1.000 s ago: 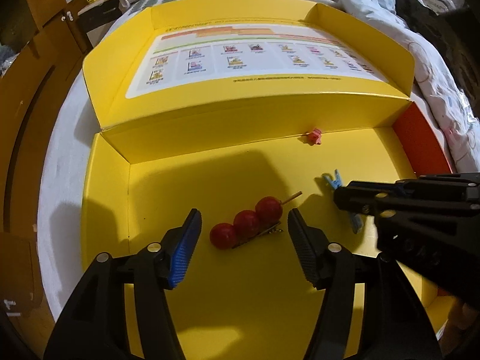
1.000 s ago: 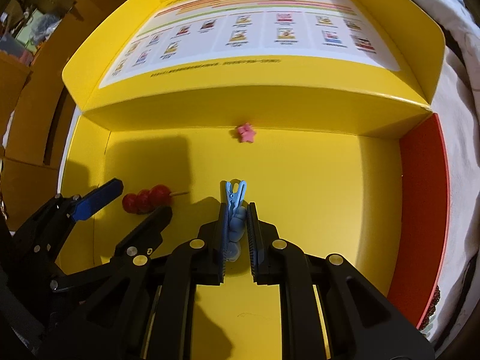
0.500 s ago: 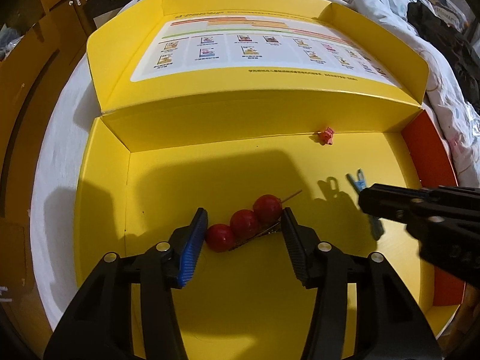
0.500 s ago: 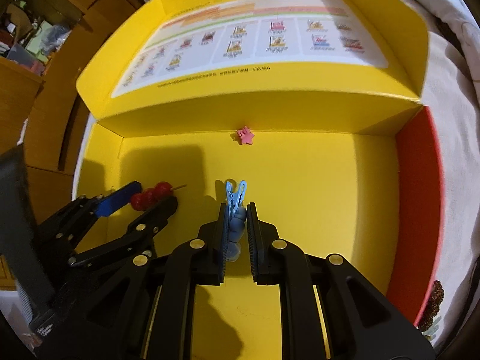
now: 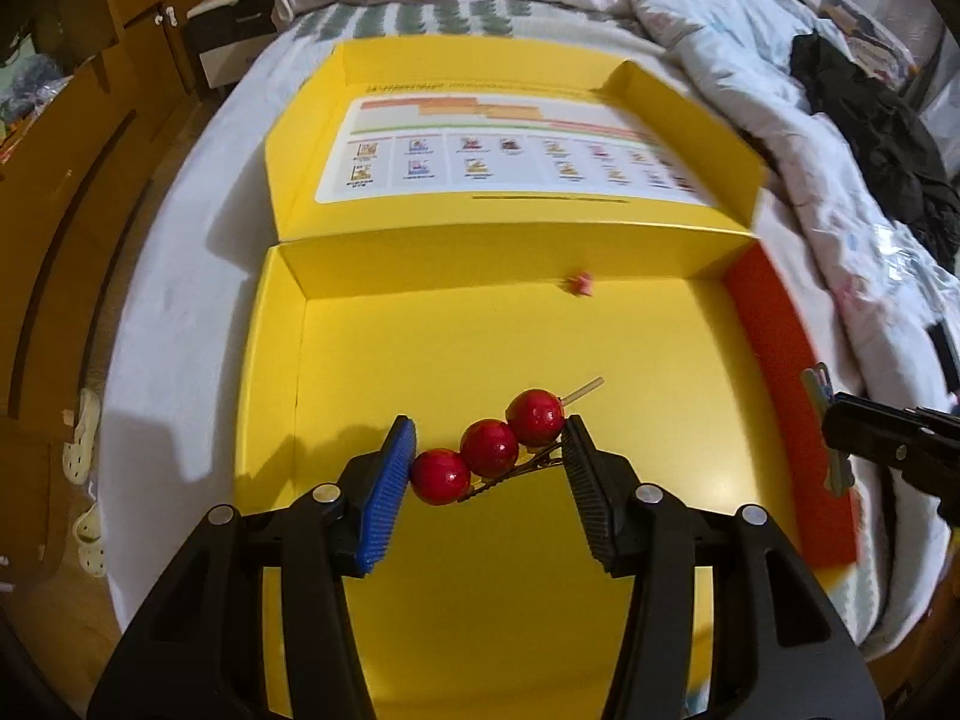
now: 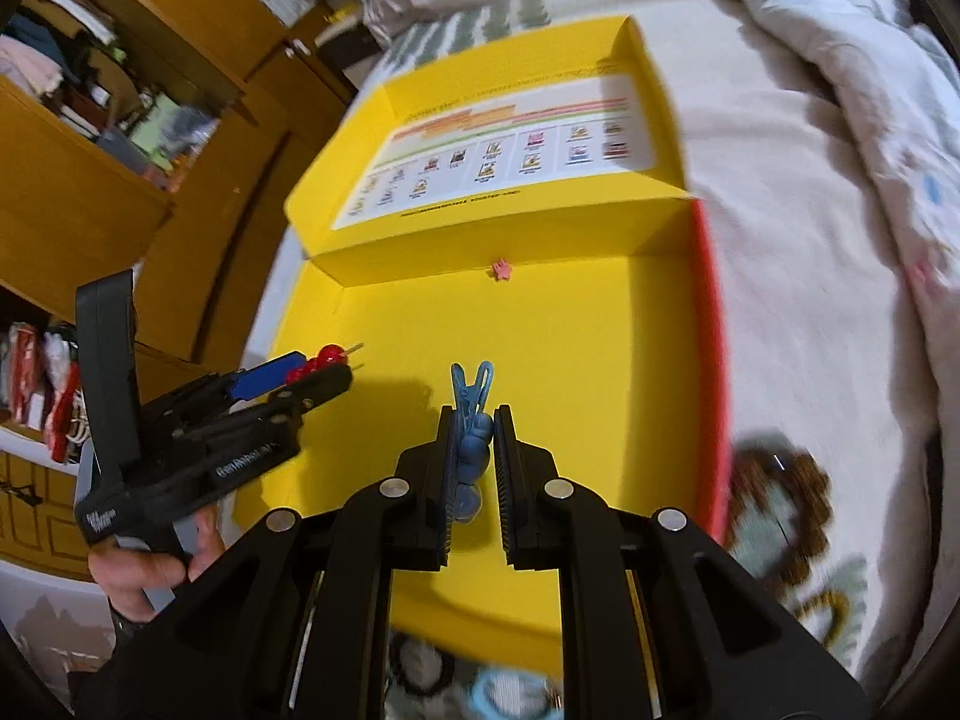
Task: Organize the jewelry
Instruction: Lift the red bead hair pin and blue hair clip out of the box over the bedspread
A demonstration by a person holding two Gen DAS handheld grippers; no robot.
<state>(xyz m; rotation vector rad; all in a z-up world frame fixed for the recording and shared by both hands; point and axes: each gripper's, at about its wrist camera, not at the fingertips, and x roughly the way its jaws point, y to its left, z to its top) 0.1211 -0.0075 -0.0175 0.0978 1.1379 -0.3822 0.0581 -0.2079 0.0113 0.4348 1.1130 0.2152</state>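
Observation:
A hair clip with three red balls (image 5: 489,449) on a thin stick is pinched end to end by my left gripper (image 5: 489,427), which is shut on it above the floor of the yellow box (image 5: 480,348). The right wrist view shows the same gripper (image 6: 312,369) at the left, with the red clip (image 6: 327,353) at its tips. My right gripper (image 6: 475,414) is shut on a blue clip (image 6: 471,387) whose jaws poke out ahead of the pads. A tiny pink star piece (image 5: 581,284) lies at the box's back wall.
The box lies open on a bed, its lid (image 5: 510,162) with a printed chart folded back and a red side wall (image 5: 774,360) on the right. A rumpled quilt (image 5: 750,48) and dark clothes (image 5: 870,126) lie beyond. Wooden cabinets (image 6: 90,192) stand at the left. A hand (image 6: 138,570) holds the left gripper.
The left gripper closed on the red ball clip and rose with it. The right gripper rose and swung right with the blue clip, out over the box's red wall.

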